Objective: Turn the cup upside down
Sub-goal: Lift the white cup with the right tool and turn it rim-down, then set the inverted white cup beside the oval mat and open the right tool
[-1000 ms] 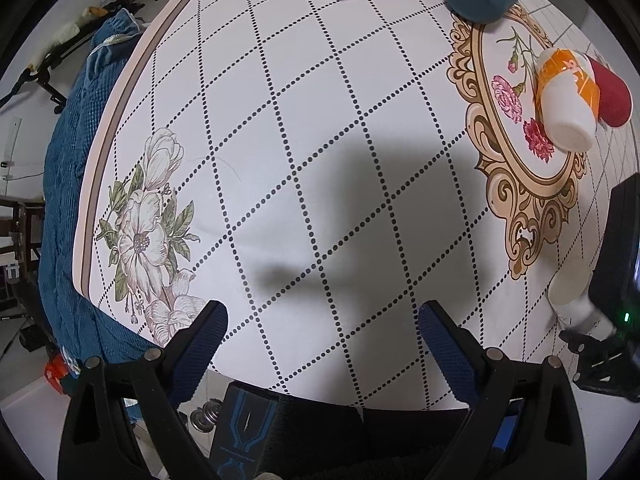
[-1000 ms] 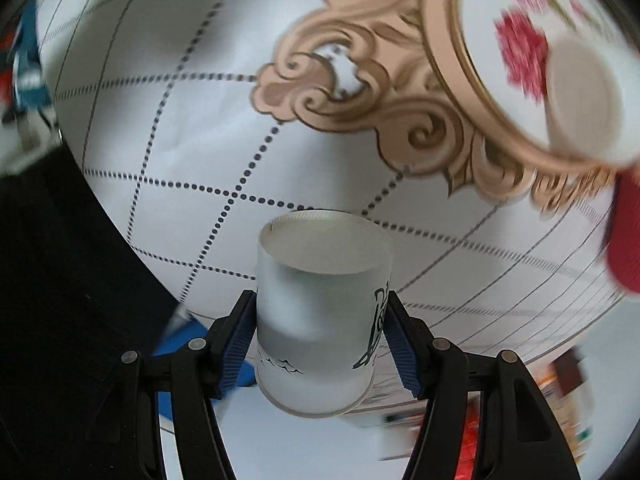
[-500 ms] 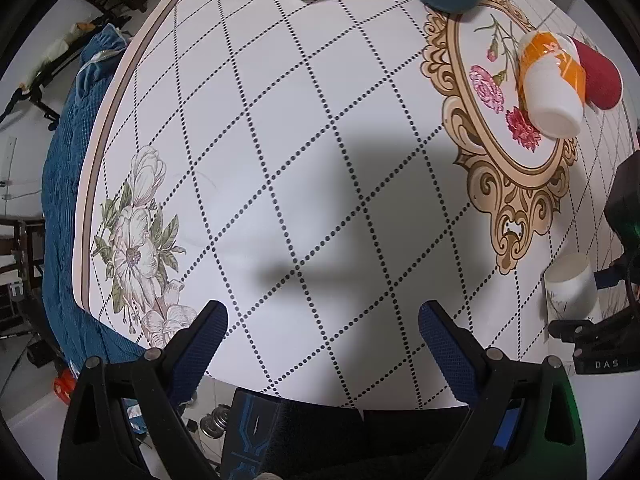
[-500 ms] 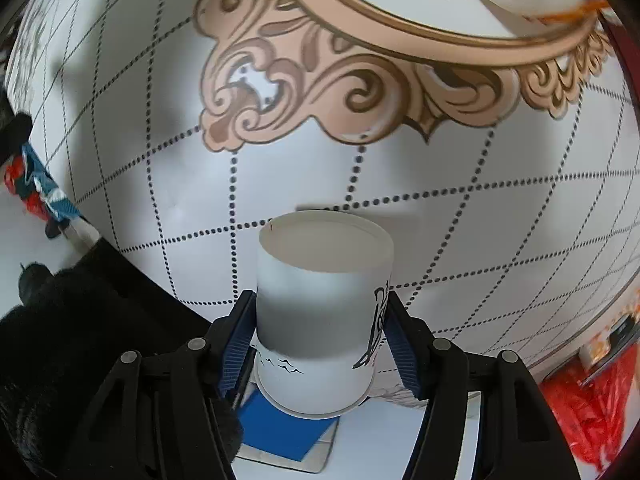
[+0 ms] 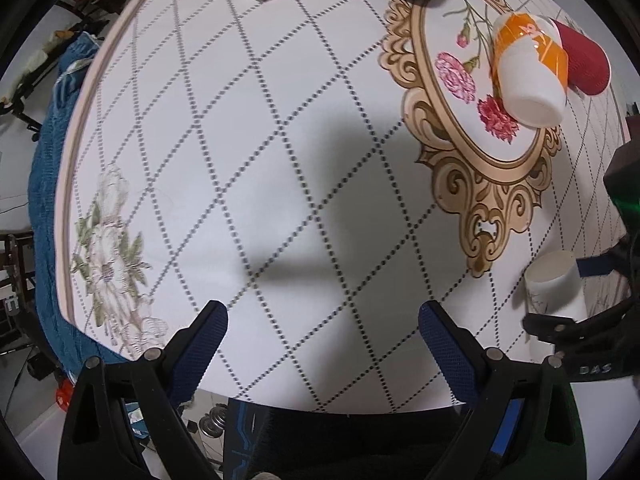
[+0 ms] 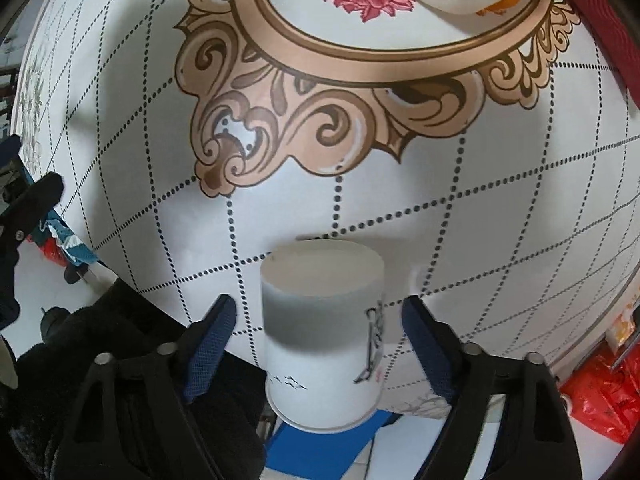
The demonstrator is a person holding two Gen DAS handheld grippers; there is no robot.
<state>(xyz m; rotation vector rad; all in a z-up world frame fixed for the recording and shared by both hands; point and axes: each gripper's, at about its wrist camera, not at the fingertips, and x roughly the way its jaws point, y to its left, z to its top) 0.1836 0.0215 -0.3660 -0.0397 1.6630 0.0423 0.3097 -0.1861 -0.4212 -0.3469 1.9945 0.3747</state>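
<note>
One white cup (image 6: 322,332) stands between the right gripper's (image 6: 316,332) parted jaws, untouched; left gripper (image 5: 322,336) wide; four cups beyond.

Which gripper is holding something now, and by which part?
Neither. The right gripper is open, with a gap between each finger and the white cup. The left gripper is open with nothing between its fingers.

I log: paper cup (image 6: 322,332), matt white; tablecloth (image 5: 280,184), smooth printed sheet; my gripper pads (image 5: 200,354), blue textured rubber.
</note>
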